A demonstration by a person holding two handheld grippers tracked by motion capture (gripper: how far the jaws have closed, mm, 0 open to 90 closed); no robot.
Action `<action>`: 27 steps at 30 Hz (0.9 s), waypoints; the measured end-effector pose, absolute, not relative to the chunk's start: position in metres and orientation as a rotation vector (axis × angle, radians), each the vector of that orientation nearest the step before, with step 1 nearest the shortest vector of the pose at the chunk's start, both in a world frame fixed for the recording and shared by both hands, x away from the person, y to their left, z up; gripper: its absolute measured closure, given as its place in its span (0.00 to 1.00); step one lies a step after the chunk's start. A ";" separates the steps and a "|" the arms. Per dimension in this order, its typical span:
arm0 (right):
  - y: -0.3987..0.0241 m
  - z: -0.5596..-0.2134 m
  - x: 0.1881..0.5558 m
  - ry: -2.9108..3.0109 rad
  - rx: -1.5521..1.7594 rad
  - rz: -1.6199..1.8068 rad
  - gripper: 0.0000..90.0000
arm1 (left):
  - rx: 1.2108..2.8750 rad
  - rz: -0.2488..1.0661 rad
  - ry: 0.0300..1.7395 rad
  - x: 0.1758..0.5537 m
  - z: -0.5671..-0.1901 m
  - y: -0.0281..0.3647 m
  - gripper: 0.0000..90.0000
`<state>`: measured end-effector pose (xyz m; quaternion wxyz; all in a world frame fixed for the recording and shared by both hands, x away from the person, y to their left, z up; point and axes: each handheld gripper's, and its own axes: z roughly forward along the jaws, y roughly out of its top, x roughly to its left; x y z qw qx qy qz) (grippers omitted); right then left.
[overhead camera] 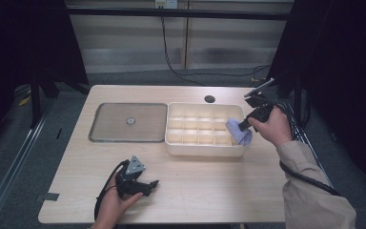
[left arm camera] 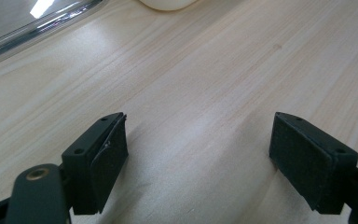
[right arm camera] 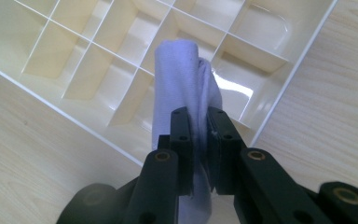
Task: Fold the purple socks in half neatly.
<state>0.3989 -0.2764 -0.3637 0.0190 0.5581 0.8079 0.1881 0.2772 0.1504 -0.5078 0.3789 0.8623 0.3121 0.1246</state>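
A cream plastic organiser box (overhead camera: 174,144) with several small compartments sits on the wooden table. My right gripper (overhead camera: 243,126) hovers over its right end, shut on a pale lavender cloth (overhead camera: 238,133). In the right gripper view the cloth (right arm camera: 182,74) hangs folded between the black pads above the box's compartments (right arm camera: 121,65). My left gripper (overhead camera: 150,183) rests low over the bare table near the front edge, held by a hand. Its jaws stand wide apart in the left gripper view (left arm camera: 198,154) with nothing between them.
A flat grey lid (overhead camera: 112,125) with a small round knob lies left of the box. A round cable hole (overhead camera: 209,99) is in the table behind the box. Black cables trail from both grippers. Dark curtains flank the table.
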 end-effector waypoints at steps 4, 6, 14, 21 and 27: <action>-0.277 -0.366 0.401 2.509 1.726 0.572 0.91 | 2.203 0.319 0.799 0.277 -0.508 0.150 0.21; -0.276 -0.368 0.401 2.515 1.727 0.559 0.91 | 2.201 0.325 0.794 0.277 -0.508 0.150 0.21; -0.277 -0.373 0.403 2.519 1.724 0.527 0.91 | 2.201 0.326 0.795 0.277 -0.508 0.150 0.21; -0.276 -0.376 0.404 2.524 1.725 0.510 0.91 | 2.203 0.326 0.796 0.277 -0.508 0.150 0.21; -0.274 -0.380 0.404 2.533 1.714 0.479 0.91 | 2.204 0.327 0.797 0.277 -0.508 0.150 0.21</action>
